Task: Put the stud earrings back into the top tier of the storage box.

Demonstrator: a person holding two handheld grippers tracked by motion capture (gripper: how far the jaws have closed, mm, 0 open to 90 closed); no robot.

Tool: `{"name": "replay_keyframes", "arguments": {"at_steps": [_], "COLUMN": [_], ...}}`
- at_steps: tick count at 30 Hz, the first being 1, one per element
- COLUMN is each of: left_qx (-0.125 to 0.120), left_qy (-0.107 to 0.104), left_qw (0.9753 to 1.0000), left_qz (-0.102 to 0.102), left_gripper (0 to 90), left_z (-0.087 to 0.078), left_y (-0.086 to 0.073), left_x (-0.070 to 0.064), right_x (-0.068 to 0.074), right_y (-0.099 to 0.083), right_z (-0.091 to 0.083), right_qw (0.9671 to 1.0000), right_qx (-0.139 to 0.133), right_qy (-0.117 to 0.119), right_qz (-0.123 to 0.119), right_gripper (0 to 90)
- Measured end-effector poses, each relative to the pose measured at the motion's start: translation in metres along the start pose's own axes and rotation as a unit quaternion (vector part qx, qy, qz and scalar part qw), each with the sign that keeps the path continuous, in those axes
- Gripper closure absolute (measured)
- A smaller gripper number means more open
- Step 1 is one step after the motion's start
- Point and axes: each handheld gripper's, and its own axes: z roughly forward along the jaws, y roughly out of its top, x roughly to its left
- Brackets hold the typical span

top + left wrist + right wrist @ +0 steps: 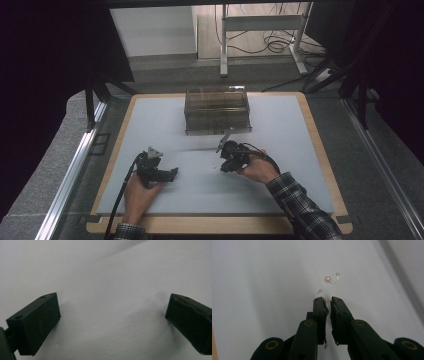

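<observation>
— Where are things on the table [150, 120] right now?

— Largest first: a clear box [217, 110] stands at the far middle of the table, well apart from my work. My left gripper [112, 315] rests low over bare table with its jaws spread wide and nothing between them. My right gripper [327, 300] is nearer the middle, just short of the box.

— And the right jaws?

— Nearly closed, a thin slit left between them. They seem to pinch one small earring [320, 291] at the very tips; its wire and little ball stick out ahead. I cannot tell how firm that hold is.

— What step is this?

— I judge I am picking up earrings. A second earring [332, 279] lies on the table just beyond the tips, apart from them.

— How does it lie?

— Flat, a curved wire with a bead at each end. Its long axis runs across my right gripper view, the bigger bead to the left. Next calls for a fine, steady pinch.
</observation>
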Motion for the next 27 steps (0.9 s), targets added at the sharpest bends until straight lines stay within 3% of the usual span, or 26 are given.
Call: {"name": "replay_keyframes", "arguments": {"at_steps": [9,15,27], "left_qx": [0.000,0.000,0.000], "left_qy": [-0.001,-0.001,-0.001], "left_qw": [1.0000,1.0000,1.0000], "left_qz": [-0.001,-0.001,-0.001], "left_gripper": [0.0,0.0,0.0], "left_z": [0.000,0.000,0.000], "left_y": [0.000,0.000,0.000], "left_x": [0.000,0.000,0.000], "right_x": [0.002,0.007,0.006], "right_y": [0.015,0.021,0.023], "right_z": [0.008,0.015,0.014], "right_qw": [0.9996,0.9980,0.9979], "right_qx": [0.022,0.049,0.056], "right_qy": [0.003,-0.011,-0.004], "right_qz": [-0.020,-0.039,-0.033], "right_gripper": [80.4,81.6,85.4]}}
